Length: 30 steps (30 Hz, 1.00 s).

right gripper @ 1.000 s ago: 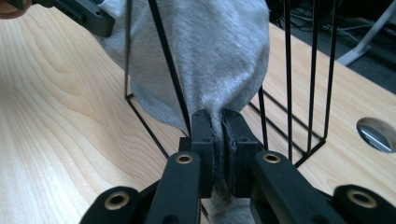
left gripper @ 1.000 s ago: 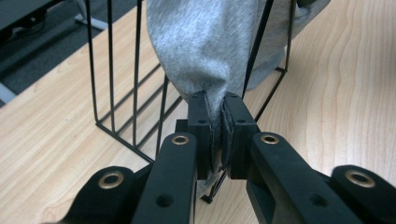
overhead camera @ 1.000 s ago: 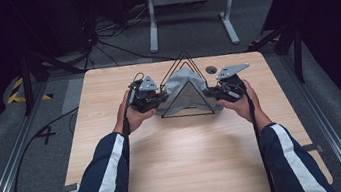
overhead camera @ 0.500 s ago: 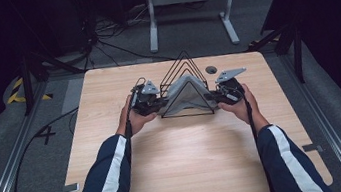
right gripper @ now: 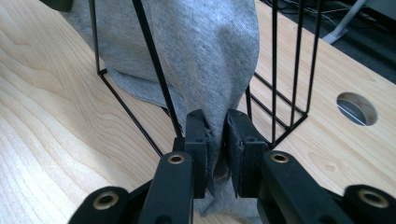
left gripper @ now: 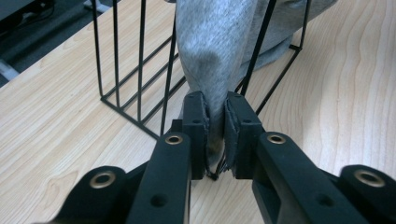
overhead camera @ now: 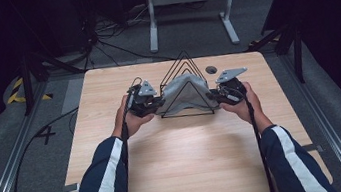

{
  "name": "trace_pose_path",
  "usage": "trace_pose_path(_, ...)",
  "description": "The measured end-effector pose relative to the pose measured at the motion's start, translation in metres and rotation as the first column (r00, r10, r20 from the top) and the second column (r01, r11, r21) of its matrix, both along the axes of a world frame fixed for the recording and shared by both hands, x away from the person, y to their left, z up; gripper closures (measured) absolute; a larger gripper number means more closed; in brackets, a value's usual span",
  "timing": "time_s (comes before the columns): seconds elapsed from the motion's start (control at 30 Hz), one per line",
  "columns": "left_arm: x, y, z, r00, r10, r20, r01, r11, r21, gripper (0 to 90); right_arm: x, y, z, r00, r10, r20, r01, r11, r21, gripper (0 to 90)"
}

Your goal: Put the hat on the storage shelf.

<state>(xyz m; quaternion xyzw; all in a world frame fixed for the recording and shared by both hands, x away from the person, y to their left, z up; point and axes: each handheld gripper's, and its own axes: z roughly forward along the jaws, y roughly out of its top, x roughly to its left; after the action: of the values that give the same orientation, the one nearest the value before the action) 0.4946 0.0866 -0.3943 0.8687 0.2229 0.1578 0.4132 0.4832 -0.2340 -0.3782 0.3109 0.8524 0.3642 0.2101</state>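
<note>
Grey cloth (overhead camera: 184,90) lies draped through a black wire rack (overhead camera: 185,73) near the far middle of the wooden table (overhead camera: 188,164) in the high view, with the left gripper (overhead camera: 155,103) at its left end and the right gripper (overhead camera: 214,97) at its right end. Left gripper view: the jaws have just been easing apart, yet the pads (left gripper: 196,122) hold a fold of cloth pinched. Right gripper view: likewise just opening slightly, pads (right gripper: 200,140) gripping the cloth beside the rack's wires; a round hole (right gripper: 357,108) sits nearby.
</note>
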Motion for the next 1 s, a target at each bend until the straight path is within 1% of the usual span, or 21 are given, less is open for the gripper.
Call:
trace_pose_path(0.07, -0.002, 0.005, 0.002, 1.0, 0.006, -0.003, -0.006, 0.9998, -0.02, 75.7, -0.002, -0.001, 0.002, 1.0, -0.002, 0.006, 0.002, 1.0, -0.002, 79.6)
trace_pose_path(0.1, -0.004, 0.006, 0.002, 0.9999, 0.011, 0.0, -0.011, 0.9997, -0.023, 74.2, -0.003, -0.001, 0.004, 0.9999, -0.003, 0.015, 0.003, 1.0, -0.007, 79.5)
trace_pose_path(0.17, -0.007, 0.009, 0.004, 1.0, 0.007, 0.007, -0.006, 0.9998, -0.018, 73.7, -0.006, -0.002, 0.006, 0.9998, -0.002, 0.021, 0.002, 1.0, -0.01, 79.3)
trace_pose_path(0.23, -0.01, 0.012, 0.006, 0.9998, 0.015, 0.013, -0.015, 0.9999, -0.009, 72.2, -0.008, -0.002, 0.007, 0.9997, 0.0, 0.023, 0.0, 1.0, -0.013, 79.1)
trace_pose_path(0.3, -0.013, 0.014, 0.008, 0.9999, 0.007, 0.014, -0.007, 1.0, 0.0, 71.3, -0.01, -0.002, 0.008, 0.9997, 0.003, 0.026, -0.002, 1.0, -0.023, 78.5)
trace_pose_path(0.33, -0.014, 0.015, 0.008, 0.9998, 0.005, 0.021, -0.005, 1.0, 0.007, 71.0, -0.011, -0.002, 0.009, 0.9997, 0.001, 0.026, 0.0, 1.0, -0.024, 78.2)
trace_pose_path(0.4, -0.016, 0.016, 0.009, 0.9997, 0.006, 0.022, -0.006, 0.9999, 0.012, 69.9, -0.013, -0.003, 0.01, 0.9997, 0.004, 0.025, -0.003, 1.0, -0.023, 77.4)
trace_pose_path(0.43, -0.017, 0.018, 0.009, 0.9995, 0.004, 0.032, -0.004, 0.9998, 0.02, 69.9, -0.013, -0.003, 0.01, 0.9997, 0.004, 0.025, -0.003, 1.0, -0.023, 77.4)
trace_pose_path(0.47, -0.019, 0.019, 0.009, 0.9997, 0.003, 0.023, -0.004, 0.9997, 0.023, 69.2, -0.014, -0.003, 0.01, 0.9996, 0.004, 0.028, -0.003, 1.0, -0.028, 76.5)
trace_pose_path(0.5, -0.02, 0.021, 0.01, 0.9996, 0.003, 0.028, -0.004, 0.9992, 0.039, 68.4, -0.014, -0.004, 0.011, 0.9996, 0.001, 0.029, -0.001, 1.0, -0.027, 76.3)
trace_pose_path(0.53, -0.021, 0.022, 0.01, 0.9995, 0.007, 0.032, -0.008, 0.999, 0.044, 67.2, -0.016, -0.004, 0.011, 0.9997, 0.002, 0.023, -0.001, 1.0, -0.027, 75.6)
trace_pose_path(0.57, -0.023, 0.023, 0.01, 0.9993, 0.01, 0.037, -0.012, 0.998, 0.062, 65.5, -0.016, -0.005, 0.011, 0.9997, 0.002, 0.023, -0.001, 0.999, -0.033, 74.8)
trace_pose_path(0.63, -0.027, 0.025, 0.008, 0.9994, 0.004, 0.035, -0.007, 0.9969, 0.078, 64.2, -0.018, -0.007, 0.012, 0.9999, -0.003, 0.015, 0.004, 1.0, -0.028, 72.8)
trace_pose_path(0.67, -0.028, 0.026, 0.008, 0.9994, 0.001, 0.034, -0.004, 0.996, 0.089, 63.6, -0.019, -0.008, 0.012, 0.9998, -0.003, 0.019, 0.003, 0.999, -0.032, 72.0)
trace_pose_path(0.7, -0.028, 0.026, 0.008, 0.9994, 0.001, 0.034, -0.004, 0.996, 0.089, 62.4, -0.019, -0.008, 0.012, 0.9998, -0.003, 0.019, 0.003, 0.999, -0.032, 72.0)
trace_pose_path(0.73, -0.03, 0.027, 0.007, 0.9994, 0.0, 0.034, -0.003, 0.995, 0.099, 62.4, -0.02, -0.009, 0.012, 0.9998, -0.002, 0.018, 0.003, 0.999, -0.034, 71.1)
trace_pose_path(0.77, -0.032, 0.028, 0.007, 0.9995, 0.001, 0.033, -0.004, 0.9943, 0.106, 60.3, -0.021, -0.01, 0.012, 0.9999, -0.002, 0.017, 0.002, 0.999, -0.037, 70.1)
trace_pose_path(0.8, -0.033, 0.029, 0.006, 0.9995, 0.001, 0.033, -0.004, 0.9942, 0.108, 59.2, -0.023, -0.012, 0.012, 0.9999, -0.003, 0.014, 0.004, 0.999, -0.037, 68.5)
trace_pose_path(0.87, -0.038, 0.035, 0.005, 0.9996, 0.01, 0.028, -0.014, 0.9914, 0.13, 56.3, -0.025, -0.015, 0.013, 0.9999, -0.003, 0.012, 0.003, 0.999, -0.036, 67.0)
trace_pose_path(0.93, -0.04, 0.036, 0.004, 0.9994, 0.017, 0.029, -0.02, 0.9907, 0.134, 54.8, -0.027, -0.016, 0.013, 0.9999, -0.004, 0.011, 0.004, 0.999, -0.037, 65.5)
trace_pose_path(1.0, -0.043, 0.04, 0.002, 0.9994, 0.03, 0.018, -0.033, 0.9875, 0.154, 50.5, -0.029, -0.018, 0.013, 0.9999, -0.01, 0.007, 0.01, 0.999, -0.038, 64.0)
